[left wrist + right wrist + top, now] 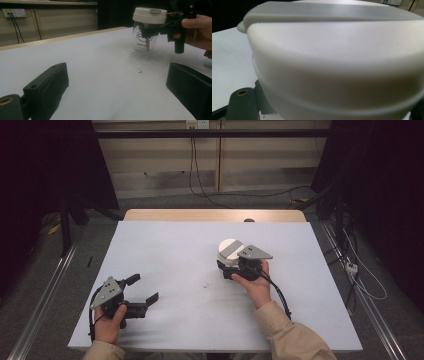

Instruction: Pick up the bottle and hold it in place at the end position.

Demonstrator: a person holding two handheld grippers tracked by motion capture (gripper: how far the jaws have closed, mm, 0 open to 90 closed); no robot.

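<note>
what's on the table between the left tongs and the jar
Bare white table, apart from a few tiny dark specks, seen in the left gripper view between the open left tongs and the jar.

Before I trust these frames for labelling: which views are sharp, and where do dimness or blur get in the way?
High view: table evenly lit, surroundings dark, jar small but clear. Left gripper view: jar and right tool fairly sharp; the near left tool jaws dark and soft. Right gripper view: white lid so close that it is blurred and slightly washed out.
</note>
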